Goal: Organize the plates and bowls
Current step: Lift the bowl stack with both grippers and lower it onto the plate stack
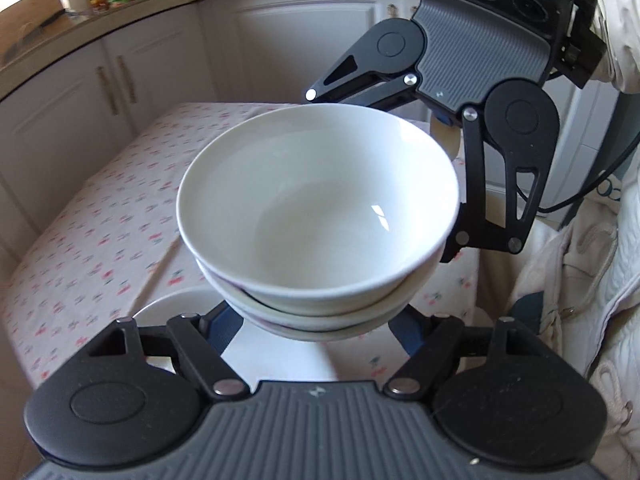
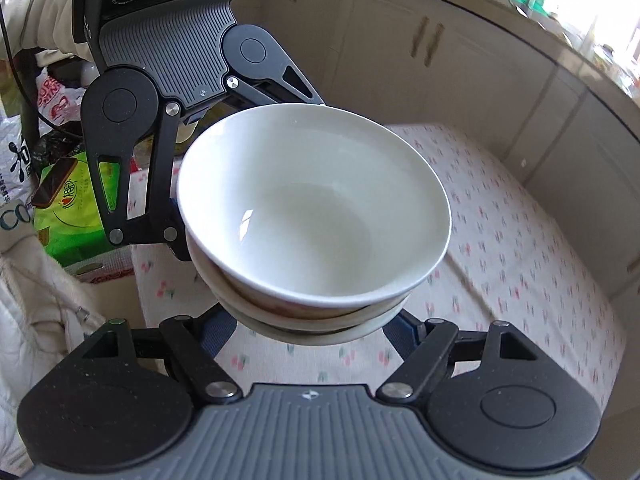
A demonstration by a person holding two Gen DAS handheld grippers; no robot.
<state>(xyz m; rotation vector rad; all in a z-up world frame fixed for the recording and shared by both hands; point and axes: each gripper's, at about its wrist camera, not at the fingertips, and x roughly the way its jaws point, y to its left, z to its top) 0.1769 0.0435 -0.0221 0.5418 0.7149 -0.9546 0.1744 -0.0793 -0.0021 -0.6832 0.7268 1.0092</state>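
- Stack of white bowls (image 1: 318,216): nested bowls, at least two and perhaps three, held in the air between two grippers that face each other, above a worktop (image 1: 100,208) covered in a cloth with small red flowers.
- Left gripper (image 1: 316,328): it grasps the near side of the stack low down, its blue-padded fingers (image 1: 224,328) tucked under and against the lowest bowl.
- Right gripper (image 2: 312,330): it grasps the opposite side of the stack the same way, from below the rim of the bottom bowl. Whether the pads press hard or only cradle the bowls cannot be told.
- In each wrist view the other gripper appears beyond the bowls, its black linkage arms reaching to the far side.
- A white plate (image 1: 172,308) lies on the worktop, just below and to the left of the left gripper.
- A person's cream sleeve (image 1: 616,40) shows behind the right gripper.
- Judgement: the step in hand looks like carrying the stack to its place. To do it well, both grippers should travel together at the same height and pace, keeping the stack level so the top bowl does not slide, and set it down gently before either side lets go.
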